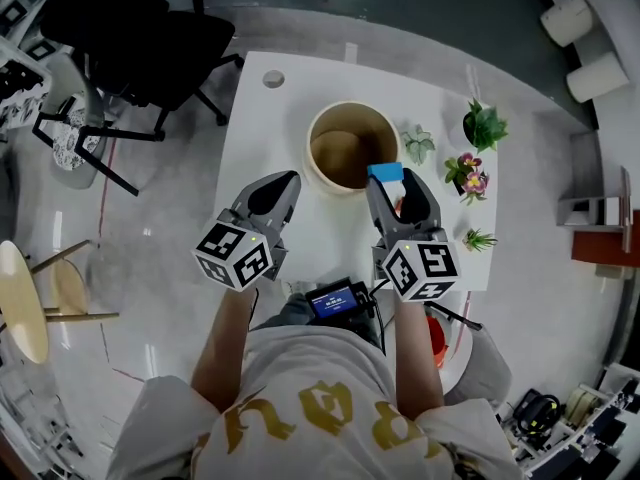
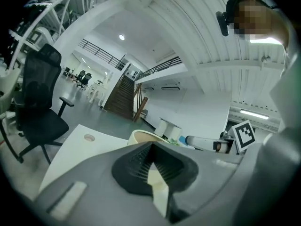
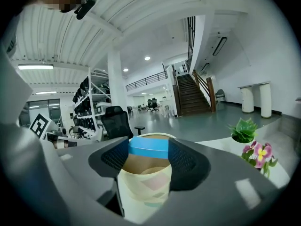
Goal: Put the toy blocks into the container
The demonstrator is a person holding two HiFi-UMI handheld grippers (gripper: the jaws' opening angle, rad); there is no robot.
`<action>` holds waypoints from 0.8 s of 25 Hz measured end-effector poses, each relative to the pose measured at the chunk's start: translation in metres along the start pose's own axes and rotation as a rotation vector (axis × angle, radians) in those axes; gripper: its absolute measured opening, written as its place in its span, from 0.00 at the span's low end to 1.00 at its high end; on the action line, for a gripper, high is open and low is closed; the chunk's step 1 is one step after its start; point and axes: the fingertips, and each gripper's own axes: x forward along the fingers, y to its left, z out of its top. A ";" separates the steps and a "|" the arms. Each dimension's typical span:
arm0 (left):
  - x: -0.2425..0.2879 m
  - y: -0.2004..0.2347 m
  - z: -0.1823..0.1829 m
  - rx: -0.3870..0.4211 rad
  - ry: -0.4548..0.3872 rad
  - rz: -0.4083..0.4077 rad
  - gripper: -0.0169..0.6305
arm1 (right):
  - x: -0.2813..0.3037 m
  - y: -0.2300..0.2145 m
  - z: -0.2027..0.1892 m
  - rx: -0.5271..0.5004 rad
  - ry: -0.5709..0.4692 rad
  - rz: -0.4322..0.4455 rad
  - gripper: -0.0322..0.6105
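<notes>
An office chair (image 1: 150, 38) stands on the floor well to the left of the round cream container (image 1: 310, 156), which sits near the middle of the white surface (image 1: 258, 118). Just left of the container, the person's left gripper (image 1: 290, 180) hangs above the surface with its jaws drawn together to a narrow point and nothing between them. It looks parked out of the way while the other arm works.

At the container's right rim, the right gripper (image 1: 392, 182) holds a blue toy block (image 3: 148, 147) clamped across its sides between the two ribbed pads. The block is raised level with the rim and tipped toward the opening, and the right gripper view looks past it straight into the brown interior. That placement suggests the block is being lined up for a drop. It appears to need a short move inward before release, so that it falls inside rather than striking the rim.

Right of the container, small potted plants (image 1: 484, 126) line the surface's far edge, clear of the work.
</notes>
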 end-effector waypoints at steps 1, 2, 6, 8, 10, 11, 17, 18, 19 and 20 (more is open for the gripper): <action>0.002 0.003 0.000 -0.004 0.001 0.007 0.03 | 0.003 0.000 0.000 -0.009 0.005 0.004 0.50; 0.003 0.005 0.000 -0.006 0.002 0.013 0.03 | 0.006 0.000 -0.001 -0.016 0.010 0.009 0.50; 0.011 0.012 0.001 -0.017 0.003 0.024 0.03 | 0.018 -0.001 -0.003 -0.038 0.030 0.024 0.50; 0.014 0.015 0.000 -0.022 0.006 0.030 0.03 | 0.022 -0.003 -0.005 -0.038 0.039 0.027 0.50; 0.015 0.018 0.000 -0.028 0.011 0.036 0.03 | 0.025 -0.004 -0.007 -0.041 0.047 0.029 0.50; 0.016 0.020 0.000 -0.030 0.012 0.039 0.03 | 0.027 -0.003 -0.007 -0.044 0.051 0.031 0.50; 0.021 0.027 0.001 -0.032 0.012 0.055 0.03 | 0.037 -0.004 -0.011 -0.062 0.070 0.046 0.50; 0.022 0.027 0.001 -0.032 0.012 0.056 0.03 | 0.038 -0.005 -0.012 -0.064 0.074 0.047 0.50; 0.022 0.028 0.001 -0.032 0.013 0.058 0.03 | 0.039 -0.005 -0.013 -0.065 0.076 0.049 0.50; 0.022 0.029 0.000 -0.030 0.014 0.062 0.03 | 0.040 -0.005 -0.014 -0.066 0.078 0.050 0.50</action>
